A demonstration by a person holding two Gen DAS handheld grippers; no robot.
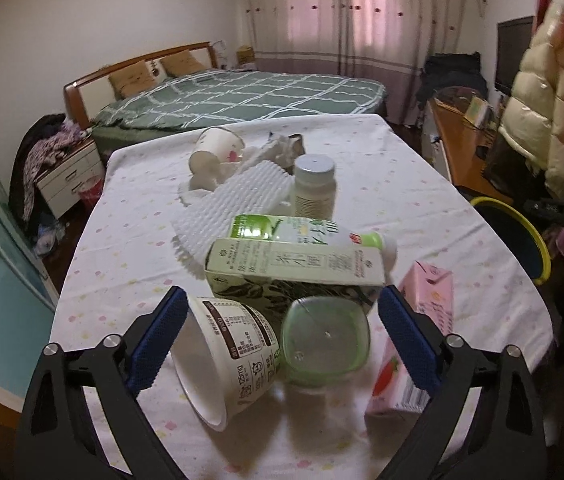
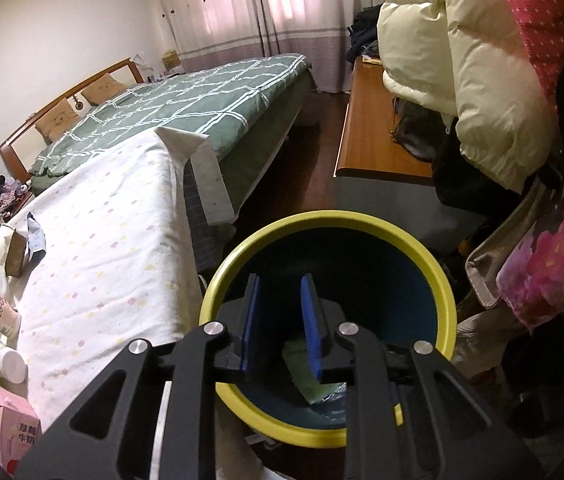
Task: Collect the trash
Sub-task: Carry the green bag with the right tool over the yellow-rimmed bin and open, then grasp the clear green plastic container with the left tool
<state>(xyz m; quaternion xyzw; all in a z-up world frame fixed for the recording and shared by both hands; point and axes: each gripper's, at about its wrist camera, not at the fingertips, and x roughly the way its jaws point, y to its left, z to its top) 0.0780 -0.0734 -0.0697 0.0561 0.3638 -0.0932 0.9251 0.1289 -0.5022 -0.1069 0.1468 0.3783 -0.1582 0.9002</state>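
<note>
My left gripper [image 1: 280, 312] is open over the near end of the cloth-covered table [image 1: 130, 240]. Between its fingers lie a tipped white yogurt cup [image 1: 226, 356] and a green plastic cup [image 1: 323, 344]. Behind them are a green-and-white carton [image 1: 293, 268], a lying bottle [image 1: 305, 234], a pink milk carton [image 1: 421, 332], a white jar [image 1: 314, 186], white foam netting [image 1: 234, 200] and a paper cup [image 1: 216, 148]. My right gripper [image 2: 280, 294] is partly open and empty above the yellow-rimmed bin [image 2: 447, 292]. A green wrapper [image 2: 309, 380] lies inside the bin.
A bed with a green checked cover [image 1: 242, 96] stands behind the table. A wooden desk [image 2: 369, 128] and hanging coats [image 2: 453, 80] are on the right. The bin [image 1: 537, 240] stands off the table's right edge. A nightstand [image 1: 70, 176] is at the left.
</note>
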